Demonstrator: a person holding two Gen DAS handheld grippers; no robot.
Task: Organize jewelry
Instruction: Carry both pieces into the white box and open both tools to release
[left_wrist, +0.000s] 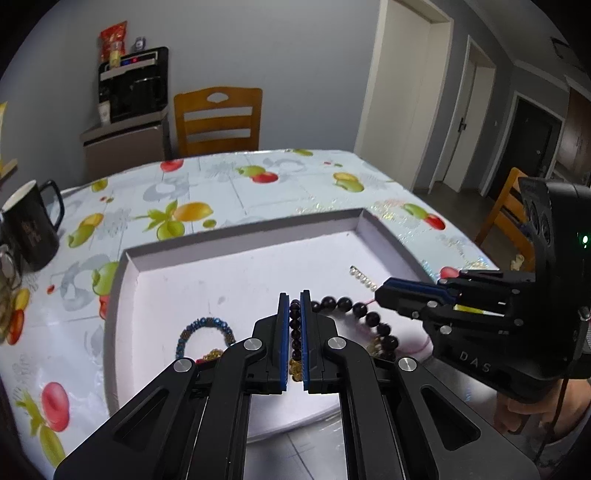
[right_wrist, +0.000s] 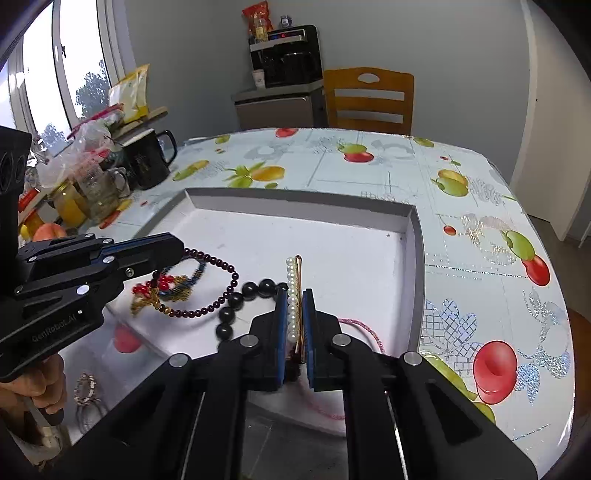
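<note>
A shallow white tray lies on the fruit-patterned tablecloth. My left gripper is shut on a dark red bracelet of small beads, which hangs in a loop over the tray. My right gripper is shut on a pearl hair clip, and the clip sticks out past its tips. Between the two grippers runs a string of large black beads. A blue beaded bracelet and a red and gold tangle lie in the tray.
A pink cord trails over the tray's near edge. A black mug, jars and bags crowd the table's left side. A silver bracelet lies outside the tray near a hand. A wooden chair stands beyond the table.
</note>
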